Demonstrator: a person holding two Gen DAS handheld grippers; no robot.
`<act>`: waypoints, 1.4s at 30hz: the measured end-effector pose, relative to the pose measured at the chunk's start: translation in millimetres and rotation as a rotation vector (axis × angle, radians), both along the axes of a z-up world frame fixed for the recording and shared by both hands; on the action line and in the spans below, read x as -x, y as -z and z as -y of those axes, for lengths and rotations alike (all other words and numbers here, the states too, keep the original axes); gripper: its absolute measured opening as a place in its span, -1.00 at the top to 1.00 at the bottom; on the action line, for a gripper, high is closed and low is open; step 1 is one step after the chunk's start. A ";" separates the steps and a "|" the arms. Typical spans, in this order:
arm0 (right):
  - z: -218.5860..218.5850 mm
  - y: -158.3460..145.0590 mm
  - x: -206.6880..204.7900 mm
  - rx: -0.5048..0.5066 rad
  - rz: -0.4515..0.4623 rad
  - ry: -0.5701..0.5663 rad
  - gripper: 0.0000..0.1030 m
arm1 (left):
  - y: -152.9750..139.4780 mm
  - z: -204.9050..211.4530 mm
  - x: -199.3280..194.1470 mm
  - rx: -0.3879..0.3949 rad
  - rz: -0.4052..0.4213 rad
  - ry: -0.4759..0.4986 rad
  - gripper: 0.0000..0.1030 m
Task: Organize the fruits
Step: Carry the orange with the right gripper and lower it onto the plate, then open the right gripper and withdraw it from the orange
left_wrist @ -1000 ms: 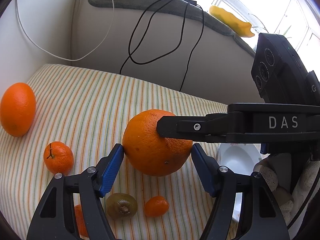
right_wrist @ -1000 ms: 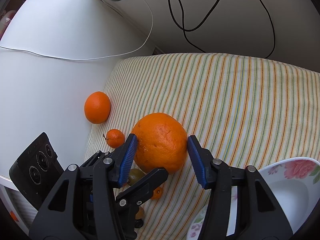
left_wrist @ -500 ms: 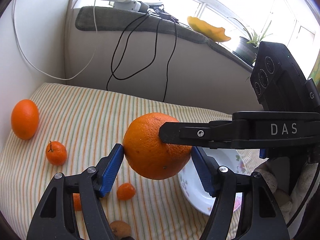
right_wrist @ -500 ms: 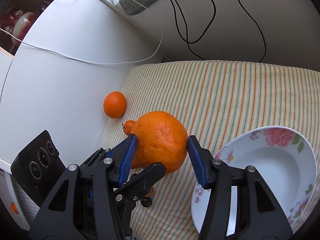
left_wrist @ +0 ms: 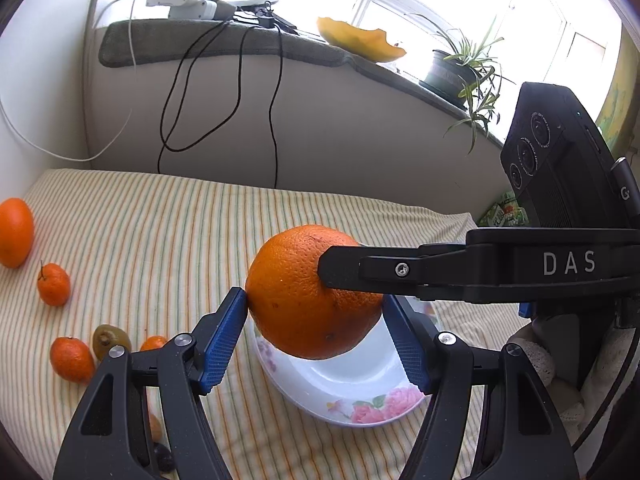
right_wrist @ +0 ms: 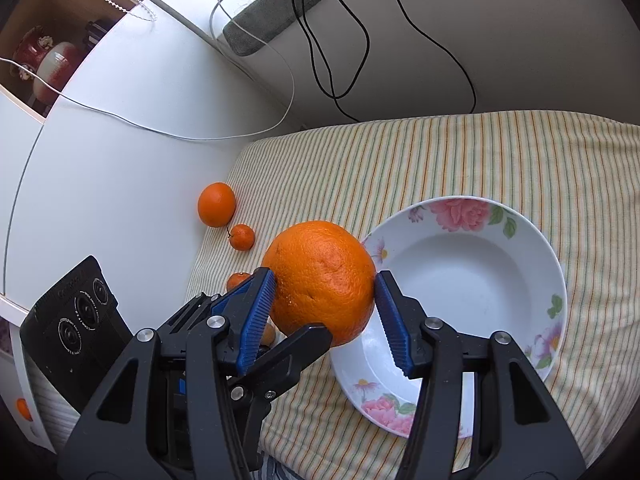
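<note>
Both grippers, left (left_wrist: 316, 334) and right (right_wrist: 324, 312), half-spread, clamping one large orange (left_wrist: 312, 292), "DAS" (left_wrist: 568, 263) lettering showing at three o'clock, floral bowl (right_wrist: 552, 264) sitting below

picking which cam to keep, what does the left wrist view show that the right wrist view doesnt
Left wrist only: the windowsill with a potted plant and a kiwi on the cloth.

Right wrist only: the bowl's empty inside, and a shelf with a red jar.

Both: the big orange pinched by left gripper and right gripper together, the floral bowl, and the striped cloth.
</note>
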State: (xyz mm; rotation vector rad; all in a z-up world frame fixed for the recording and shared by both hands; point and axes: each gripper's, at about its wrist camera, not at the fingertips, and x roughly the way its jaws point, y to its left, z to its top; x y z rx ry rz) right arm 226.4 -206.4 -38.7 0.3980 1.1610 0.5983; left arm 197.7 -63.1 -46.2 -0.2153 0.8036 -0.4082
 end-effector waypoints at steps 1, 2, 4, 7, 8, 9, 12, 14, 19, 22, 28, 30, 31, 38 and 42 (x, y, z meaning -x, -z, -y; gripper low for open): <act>4.6 1.8 1.4 0.001 -0.004 0.007 -0.06 | 1.8 3.6 -0.5 0.001 -0.004 0.005 -0.35; 9.8 4.1 2.2 0.001 -0.008 0.013 -0.06 | 3.7 7.1 -0.9 0.003 -0.010 0.011 -0.35; 16.3 8.9 4.4 0.004 -0.017 0.028 -0.06 | 7.3 14.1 -2.6 0.006 -0.022 0.020 -0.35; 27.3 16.4 6.5 0.009 -0.025 0.043 -0.06 | 13.3 22.8 -5.8 0.005 -0.042 0.033 -0.35; 30.9 18.5 5.5 0.010 -0.029 0.049 -0.06 | 15.1 25.6 -7.6 0.004 -0.048 0.037 -0.35; 34.3 20.6 4.7 0.011 -0.032 0.054 -0.06 | 16.7 28.0 -9.6 0.003 -0.055 0.039 -0.35; 44.2 26.2 1.1 0.013 -0.038 0.064 -0.06 | 20.5 34.2 -17.9 0.001 -0.069 0.048 -0.35; 50.9 29.5 -0.5 0.016 -0.041 0.071 -0.06 | 22.2 37.9 -21.3 0.001 -0.076 0.051 -0.35; 61.8 35.4 -4.3 0.027 -0.046 0.087 -0.06 | 24.4 56.6 -21.4 -0.026 -0.074 0.065 -0.33; 65.2 40.3 -6.9 0.025 -0.058 0.095 -0.06 | 28.0 60.7 -23.7 -0.028 -0.082 0.071 -0.33; 67.3 45.0 -8.0 0.026 -0.067 0.100 -0.06 | 31.7 66.1 -24.2 -0.045 -0.082 0.076 -0.30; 65.7 44.2 -8.3 0.033 -0.064 0.102 -0.06 | 29.6 67.1 -23.6 -0.052 -0.072 0.077 -0.26; 65.6 44.3 -8.2 0.033 -0.064 0.103 -0.06 | 27.9 67.2 -23.1 -0.053 -0.064 0.079 -0.26; 64.1 41.1 -8.1 0.035 -0.048 0.092 -0.06 | 20.7 67.4 -22.3 -0.064 -0.042 0.089 -0.25; 65.4 36.7 -5.9 0.048 -0.030 0.098 -0.06 | 22.3 67.4 -18.9 -0.070 -0.045 0.095 -0.25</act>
